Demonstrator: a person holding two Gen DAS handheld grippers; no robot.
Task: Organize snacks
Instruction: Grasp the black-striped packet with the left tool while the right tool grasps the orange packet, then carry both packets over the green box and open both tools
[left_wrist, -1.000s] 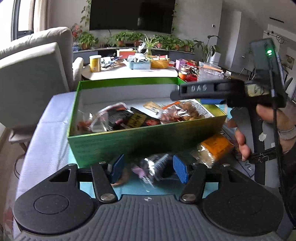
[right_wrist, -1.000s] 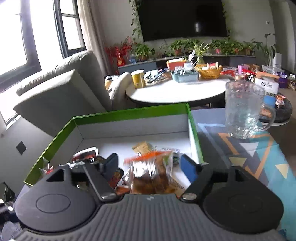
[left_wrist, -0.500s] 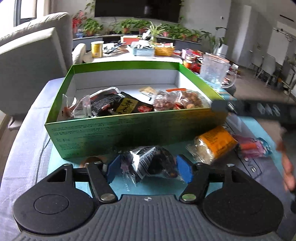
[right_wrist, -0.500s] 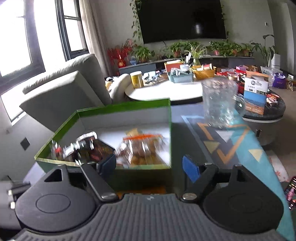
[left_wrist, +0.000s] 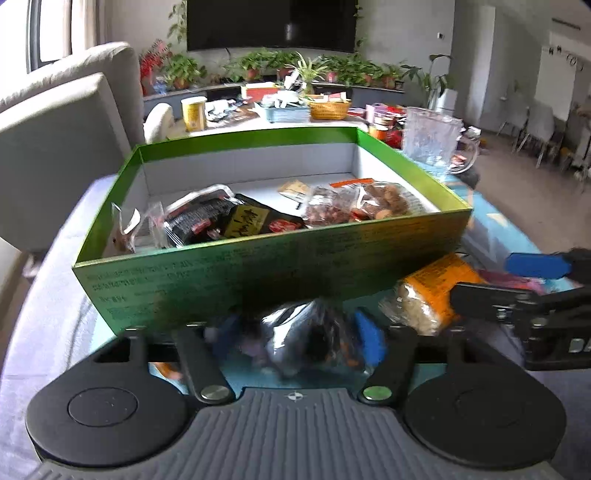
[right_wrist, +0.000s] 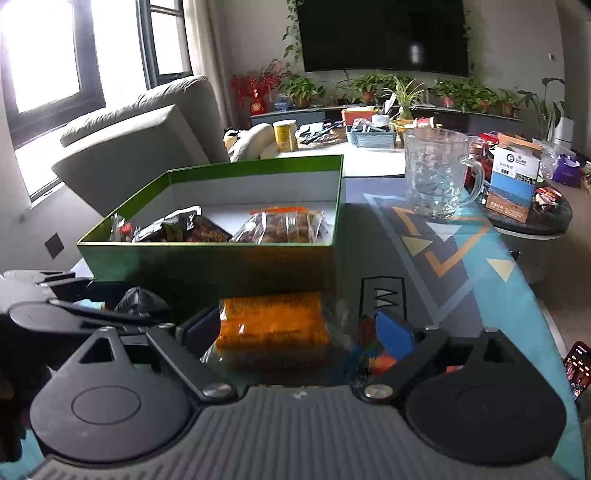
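Note:
A green box (left_wrist: 277, 269) (right_wrist: 207, 262) holds several snack packets. On the mat in front of it lies a silver and dark packet (left_wrist: 306, 336) (right_wrist: 140, 299), between the blue pads of my left gripper (left_wrist: 295, 338), whose jaws are closing around it. To its right lies an orange packet (left_wrist: 432, 291) (right_wrist: 271, 332). My right gripper (right_wrist: 295, 330) (left_wrist: 517, 280) straddles that packet, its jaws opening wide with gaps on both sides. The left gripper's black fingers (right_wrist: 55, 295) show at the left edge of the right wrist view.
A small colourful wrapper (right_wrist: 369, 354) lies by the right pad. A glass jug (right_wrist: 436, 173) (left_wrist: 430, 140) stands on the patterned mat behind and right of the box. A phone (right_wrist: 576, 365) lies at the table's right edge. Armchair to the left, cluttered round tables behind.
My right gripper came back from over the box, let go of the clear packet there, and dropped low around the orange packet with wider jaws. My left gripper sank slightly around the silver packet.

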